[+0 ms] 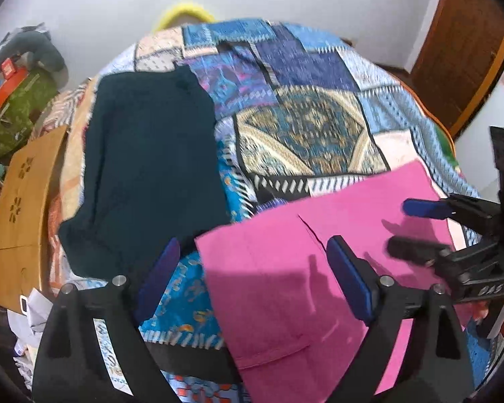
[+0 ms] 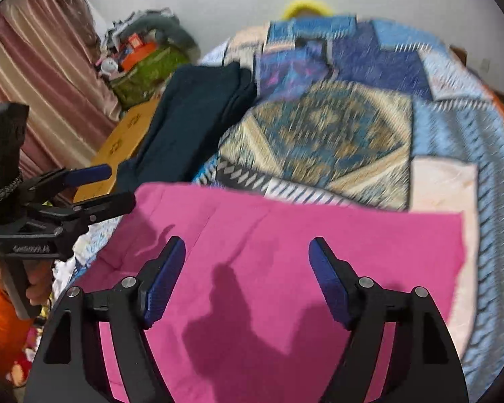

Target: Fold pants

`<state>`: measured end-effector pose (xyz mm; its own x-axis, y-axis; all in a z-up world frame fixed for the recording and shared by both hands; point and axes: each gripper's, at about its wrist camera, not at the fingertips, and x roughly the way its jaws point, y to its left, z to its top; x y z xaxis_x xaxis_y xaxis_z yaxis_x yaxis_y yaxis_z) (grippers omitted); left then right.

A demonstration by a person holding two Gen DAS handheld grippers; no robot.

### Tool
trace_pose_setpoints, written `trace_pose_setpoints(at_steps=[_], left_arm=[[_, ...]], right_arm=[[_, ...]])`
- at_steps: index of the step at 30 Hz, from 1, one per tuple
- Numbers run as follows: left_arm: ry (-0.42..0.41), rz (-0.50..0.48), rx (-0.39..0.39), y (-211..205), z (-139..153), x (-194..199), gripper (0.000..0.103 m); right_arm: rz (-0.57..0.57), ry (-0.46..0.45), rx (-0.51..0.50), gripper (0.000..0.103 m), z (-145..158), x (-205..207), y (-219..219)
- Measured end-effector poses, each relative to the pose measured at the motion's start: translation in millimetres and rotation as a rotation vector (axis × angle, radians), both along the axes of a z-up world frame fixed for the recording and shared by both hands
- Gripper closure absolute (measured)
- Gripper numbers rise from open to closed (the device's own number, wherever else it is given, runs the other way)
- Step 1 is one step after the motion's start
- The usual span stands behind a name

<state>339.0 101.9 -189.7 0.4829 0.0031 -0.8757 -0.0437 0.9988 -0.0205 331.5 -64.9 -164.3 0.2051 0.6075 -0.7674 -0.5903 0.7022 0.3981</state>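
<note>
The pink pants (image 2: 285, 268) lie flat on the bed (image 2: 447, 127), a matte woven cloth folded into a broad rectangular panel with straight edges and 1 visible seam line; they occupy the near edge of the bed, toward its near right corner in the left wrist view. The bed carries a patchwork cover (image 1: 305, 124) of blue, purple, cream and gold printed blocks, its pattern blurred in both views. A second garment, dark teal (image 1: 144, 154), soft and flat, lies along the left edge of the bed, apart from the pink cloth in the right wrist view. Beside that edge stands a tan wooden board (image 1: 20, 208) with cut-out flower shapes, and beyond it a green bag (image 1: 16, 117) under mixed clutter. A pink curtain (image 2: 33, 67) hangs at the far left. The left gripper (image 1: 255, 278) is poised above the left margin of the pink pants, its 2 blue ribbed pads spread wide with nothing between them. The right gripper (image 2: 248, 278) hovers over the middle of the pink panel, pads likewise parted wide and empty; its shadow falls on the cloth below. Each gripper appears in the other's view, fingers level and apart, the left one held by a hand (image 2: 37, 288) in an orange sleeve.
</note>
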Motion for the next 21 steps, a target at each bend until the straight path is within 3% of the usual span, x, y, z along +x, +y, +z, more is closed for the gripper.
trace_pose_setpoints(at_steps=[4,7,12,21], left_arm=[[0.076,-0.051,-0.016,-9,-19,3,0.013],[0.120,-0.081,0.026,-16,-34,2,0.014],[0.128,-0.115,0.076,-18,-41,-8,0.012],[0.087,-0.119,0.073,-13,-27,-40,0.011]], right_arm=[[0.026,0.104,-0.045,0.030,-24,-1,10],[0.061,0.161,-0.097,0.029,-41,-5,12],[0.076,0.137,-0.135,0.025,-46,-18,-1],[-0.002,0.136,-0.133,0.023,-47,-32,-56]])
